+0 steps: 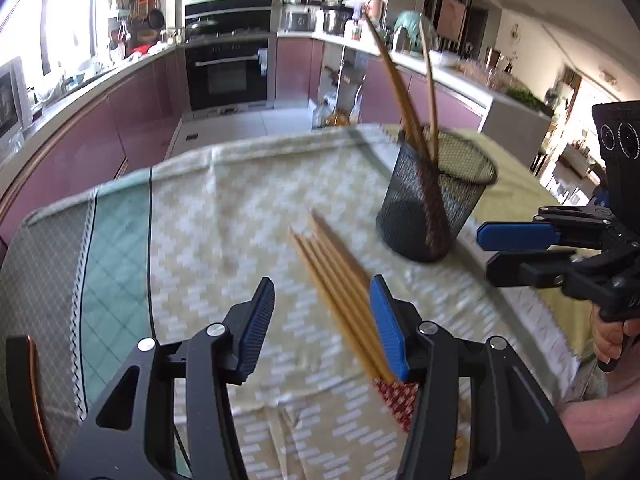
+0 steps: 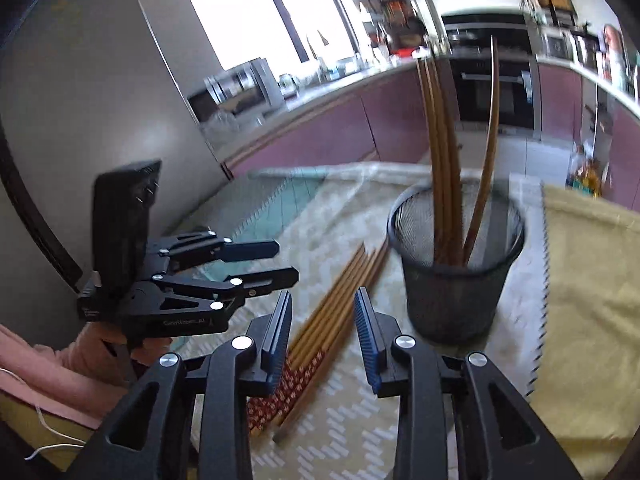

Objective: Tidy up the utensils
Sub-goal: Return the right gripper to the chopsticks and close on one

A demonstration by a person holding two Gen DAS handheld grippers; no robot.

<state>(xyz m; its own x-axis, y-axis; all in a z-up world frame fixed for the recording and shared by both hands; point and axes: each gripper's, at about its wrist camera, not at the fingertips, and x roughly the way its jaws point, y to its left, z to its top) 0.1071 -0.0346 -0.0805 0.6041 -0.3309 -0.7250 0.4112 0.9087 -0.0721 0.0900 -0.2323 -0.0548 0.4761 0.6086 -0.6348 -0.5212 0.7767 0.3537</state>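
Several wooden chopsticks (image 1: 340, 280) with red patterned ends lie side by side on the patterned cloth (image 1: 224, 216). Just right of them stands a black mesh cup (image 1: 424, 208) with a few chopsticks (image 1: 396, 76) upright inside. My left gripper (image 1: 322, 292) hovers open over the lying bundle, and no pad touches it. The right gripper (image 1: 485, 251) comes in from the right beside the cup. In the right wrist view, my right gripper (image 2: 323, 300) is open above the same chopsticks (image 2: 340, 300), the cup (image 2: 452, 300) sits to its right, and the left gripper (image 2: 286, 261) is open at the left.
A yellow towel (image 2: 592, 280) covers the table's right part, beyond the cup. A hand (image 1: 608, 340) holds the right gripper's handle. A pink sleeve (image 2: 48, 372) shows at the lower left. Purple kitchen cabinets (image 1: 80, 136) and an oven (image 1: 228, 72) stand behind the table.
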